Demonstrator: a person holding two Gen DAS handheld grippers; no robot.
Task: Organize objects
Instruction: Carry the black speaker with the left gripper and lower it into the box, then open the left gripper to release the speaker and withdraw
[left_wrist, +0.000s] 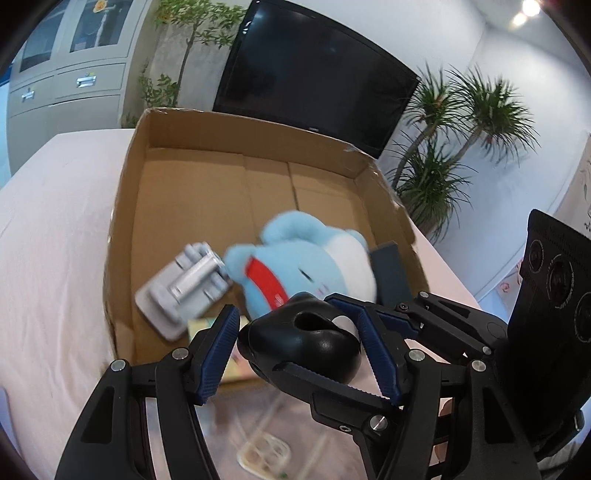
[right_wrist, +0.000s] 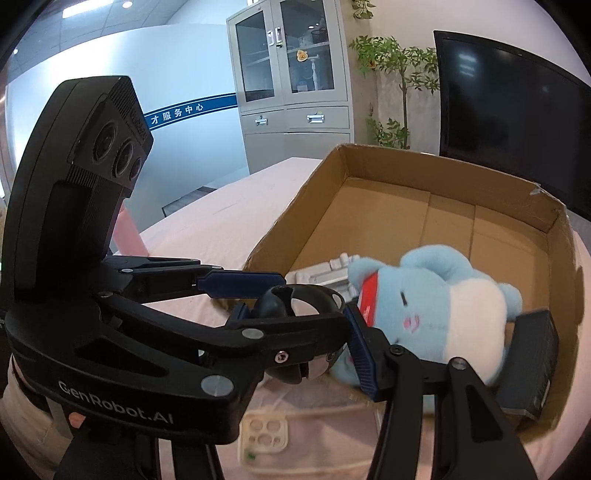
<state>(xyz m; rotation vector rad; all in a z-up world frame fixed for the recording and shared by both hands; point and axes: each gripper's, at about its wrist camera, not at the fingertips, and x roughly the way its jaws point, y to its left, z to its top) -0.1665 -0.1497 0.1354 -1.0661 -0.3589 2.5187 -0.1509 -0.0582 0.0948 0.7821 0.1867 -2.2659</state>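
Left wrist view first. Left claw (left_wrist: 297, 321) clenched on a black round thing (left_wrist: 317, 347), with a blue pad (left_wrist: 225, 343) pressed on each side, or so it looks. Right claw (left_wrist: 308, 332) reaching in from the right, with one finger over the same black thing and one under it. Cannot tell if that one squeezes or only rests there. Straight ahead, the cardboard box (left_wrist: 258, 140) on the pink bench (left_wrist: 55, 221), with its near edge just under the claws. Inside, close to that edge: a blue plush toy (left_wrist: 306, 258), a grey thing (left_wrist: 184, 288) on its left side, and a dark flat block (left_wrist: 388, 266) on its right. Bare cardboard floor past the toy, at the far end. Below the claws, on the bench and outside the box, a clear phone case (left_wrist: 264, 454).

Right wrist view next. Shows the left claw coming from the left, with the black thing between its two fingers, near the front corner of the box. Shows only one pad (right_wrist: 364, 354) of the right claw, so no way to tell its grip from here either. Toy just beyond that pad.

Best guess: black thing goes forward and down into the box. Free room lies far ahead, over the toy. Left claw seems to have the better hold for that.
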